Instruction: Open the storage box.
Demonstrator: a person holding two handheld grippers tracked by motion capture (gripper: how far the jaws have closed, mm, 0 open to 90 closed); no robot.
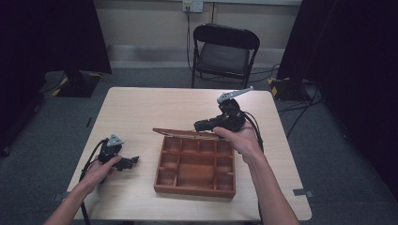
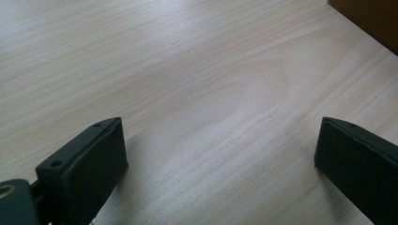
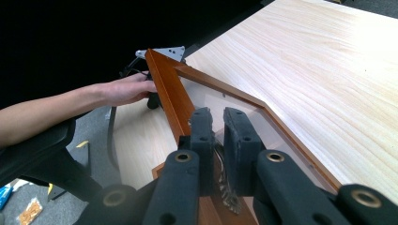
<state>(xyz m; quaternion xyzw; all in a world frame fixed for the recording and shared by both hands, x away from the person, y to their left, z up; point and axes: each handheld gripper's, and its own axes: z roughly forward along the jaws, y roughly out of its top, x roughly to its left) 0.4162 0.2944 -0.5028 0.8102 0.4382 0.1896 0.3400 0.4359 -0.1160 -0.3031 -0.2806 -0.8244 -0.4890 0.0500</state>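
Note:
A brown wooden box (image 1: pixel 193 188) with several compartments stands on the table, right of centre. Its glass-paned lid (image 1: pixel 174 131) is swung up on the far side. My right gripper (image 1: pixel 201 125) is shut on the lid's edge. In the right gripper view the jaws (image 3: pixel 219 131) stand close together over the lid frame (image 3: pixel 168 89), with a small metal clasp between them. My left gripper (image 1: pixel 133 161) rests on the table left of the box. Its jaws (image 2: pixel 216 164) are wide open over bare wood, and a box corner (image 2: pixel 371 18) lies beyond them.
The pale wooden table (image 1: pixel 141 108) has free room on its far half and left side. A black folding chair (image 1: pixel 225 47) stands behind the table. Dark curtains hang at both sides. Cables trail over the table's right edge.

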